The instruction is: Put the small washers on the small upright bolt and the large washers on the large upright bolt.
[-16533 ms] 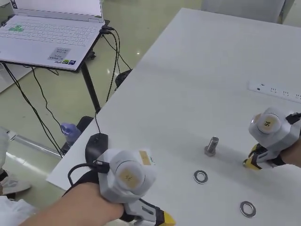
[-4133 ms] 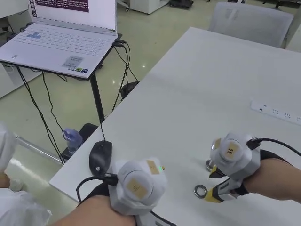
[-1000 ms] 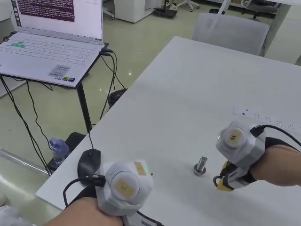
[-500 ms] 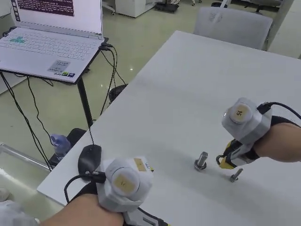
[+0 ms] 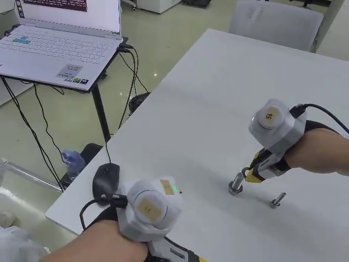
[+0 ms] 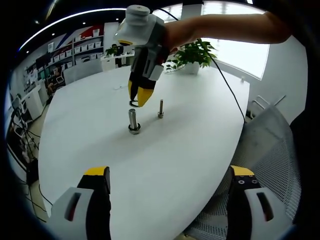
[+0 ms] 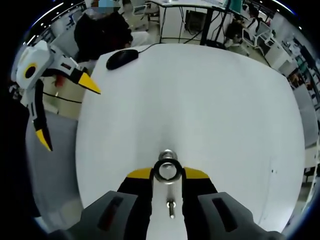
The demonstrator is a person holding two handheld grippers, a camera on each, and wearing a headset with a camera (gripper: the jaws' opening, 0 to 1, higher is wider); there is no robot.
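The large upright bolt (image 5: 235, 185) stands on the white table (image 5: 207, 109), with the small upright bolt (image 5: 277, 201) a little to its right. My right gripper (image 5: 252, 176) is shut on a large washer (image 7: 167, 171) and holds it just above the large bolt's top (image 7: 168, 154). In the left gripper view the washer (image 6: 134, 103) hangs over the large bolt (image 6: 133, 120), and the small bolt (image 6: 160, 108) stands beside it. My left gripper (image 6: 170, 205) is open, holds nothing, and sits at the table's near edge, well short of both bolts.
A black mouse (image 5: 106, 177) lies by the table's near left corner with its cable. A laptop (image 5: 60, 33) rests on a stand left of the table. A grey chair (image 5: 272, 22) stands at the far end.
My right gripper has moved left with the washer, from beside the small bolt to just above the large bolt. The left gripper has stayed put.
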